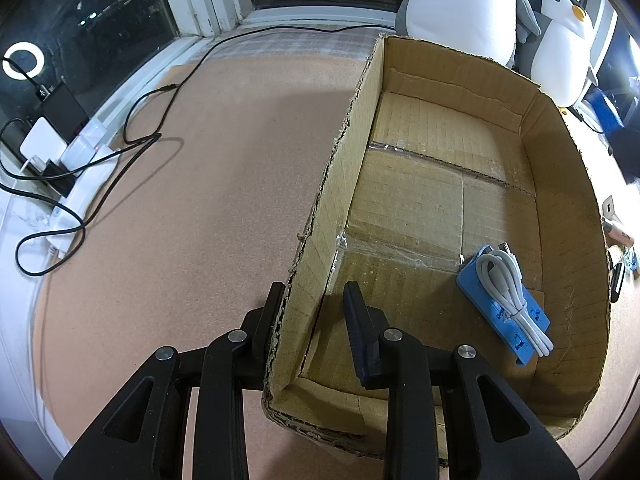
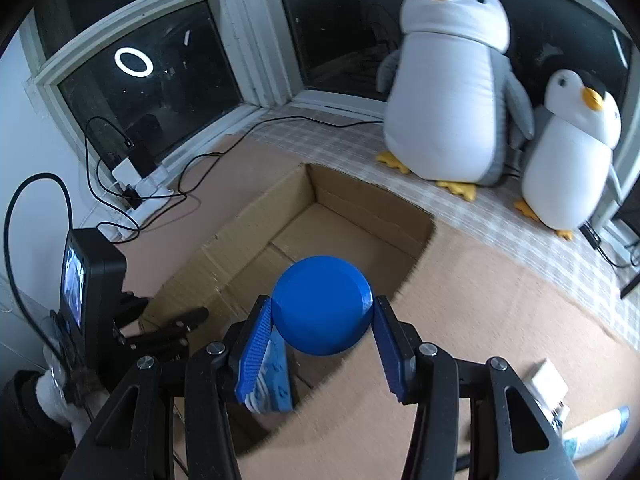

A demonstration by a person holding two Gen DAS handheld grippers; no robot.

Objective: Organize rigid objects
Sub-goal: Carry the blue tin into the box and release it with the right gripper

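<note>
An open cardboard box (image 1: 440,184) lies on the brown board. My left gripper (image 1: 312,292) straddles its near left wall, one finger outside and one inside, shut on that wall. Inside the box, near the front right, lies a blue flat holder with a coiled white cable (image 1: 506,304). In the right wrist view my right gripper (image 2: 322,300) is shut on a round blue disc (image 2: 322,312) and holds it above the box's (image 2: 352,208) near end. The blue holder (image 2: 276,388) shows partly behind a finger. The left gripper (image 2: 168,324) is seen at the box's left wall.
Two plush penguins (image 2: 452,92) (image 2: 572,152) stand behind the box by the window. A power strip with black cables (image 1: 80,160) lies at the left. A white tube (image 2: 596,432) and a small white box (image 2: 548,384) lie right of the cardboard box.
</note>
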